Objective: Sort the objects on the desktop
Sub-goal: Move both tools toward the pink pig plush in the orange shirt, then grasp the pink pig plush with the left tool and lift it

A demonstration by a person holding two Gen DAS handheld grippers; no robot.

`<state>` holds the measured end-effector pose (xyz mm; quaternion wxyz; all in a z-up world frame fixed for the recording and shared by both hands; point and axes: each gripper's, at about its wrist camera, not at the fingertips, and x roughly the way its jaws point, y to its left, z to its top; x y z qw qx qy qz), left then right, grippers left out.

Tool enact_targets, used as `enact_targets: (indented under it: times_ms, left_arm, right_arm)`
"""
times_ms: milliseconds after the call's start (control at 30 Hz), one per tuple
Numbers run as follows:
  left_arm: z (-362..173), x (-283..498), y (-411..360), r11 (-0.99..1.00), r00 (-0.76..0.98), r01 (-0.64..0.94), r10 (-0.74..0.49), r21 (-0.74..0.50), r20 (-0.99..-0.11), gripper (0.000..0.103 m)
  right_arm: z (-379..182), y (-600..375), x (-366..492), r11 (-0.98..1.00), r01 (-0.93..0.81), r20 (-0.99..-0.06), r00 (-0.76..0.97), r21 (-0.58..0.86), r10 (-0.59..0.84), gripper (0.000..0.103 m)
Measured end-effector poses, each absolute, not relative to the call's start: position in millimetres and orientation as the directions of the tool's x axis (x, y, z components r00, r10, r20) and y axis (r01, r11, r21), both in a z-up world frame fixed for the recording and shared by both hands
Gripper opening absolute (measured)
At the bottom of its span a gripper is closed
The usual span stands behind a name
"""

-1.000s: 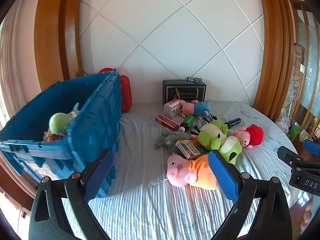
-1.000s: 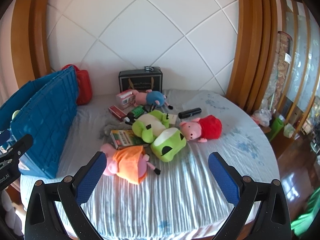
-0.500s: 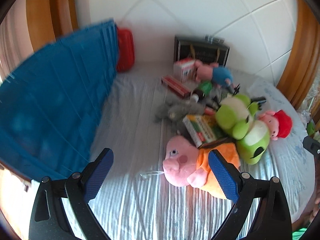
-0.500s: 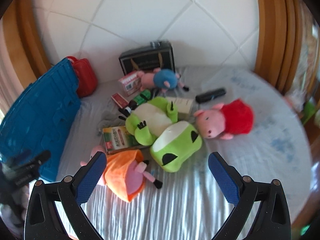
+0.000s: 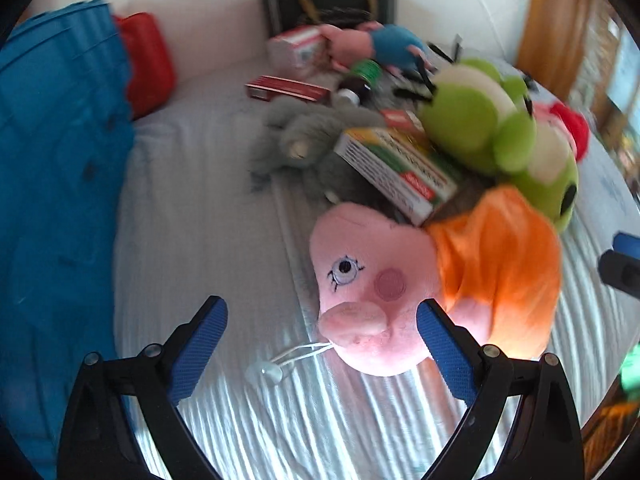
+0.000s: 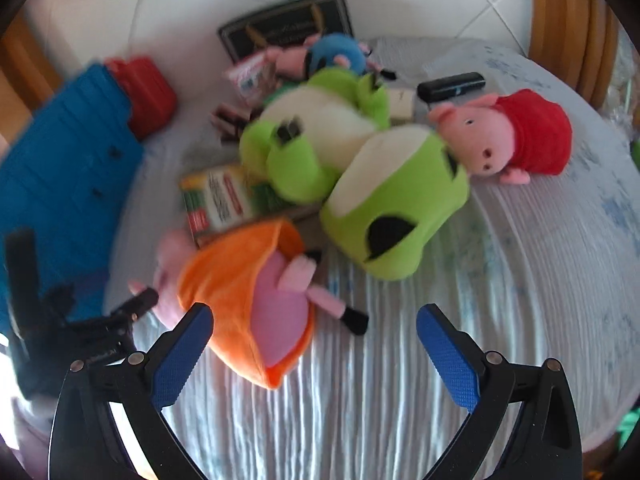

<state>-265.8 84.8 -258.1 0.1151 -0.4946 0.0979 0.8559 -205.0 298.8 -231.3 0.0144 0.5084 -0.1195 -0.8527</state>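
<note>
Left gripper (image 5: 322, 326) agape beside orange-dressed pig plush (image 5: 424, 276); box print unreadable.

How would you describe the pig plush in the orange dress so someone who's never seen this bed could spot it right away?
Start at the big blue crate on the left of the white bedspread, then look right to the toy pile. At its near edge, just ahead of the open left gripper, lies the pig plush. Alone among the pigs it wears an orange dress; the others wear red or blue.
</note>
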Motion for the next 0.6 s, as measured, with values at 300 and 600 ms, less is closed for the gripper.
enact_targets:
  times_ms: [300,600]
  left_arm:
    - [-288,-275,100,-0.893,-0.406,-0.45,0.213,-0.008,-0.888,0.102]
    - [-302,-288,109,-0.884,-0.354,-0.463,0.252,-0.066,-0.901,0.103]
  right_arm:
    - [-271,243,-227,-0.982,-0.121,-0.908,-0.412,0.144,-0.082,0.103]
    - [-284,253,-231,-0.977,-0.147,-0.909,-0.41,0.151,-0.079,0.103]
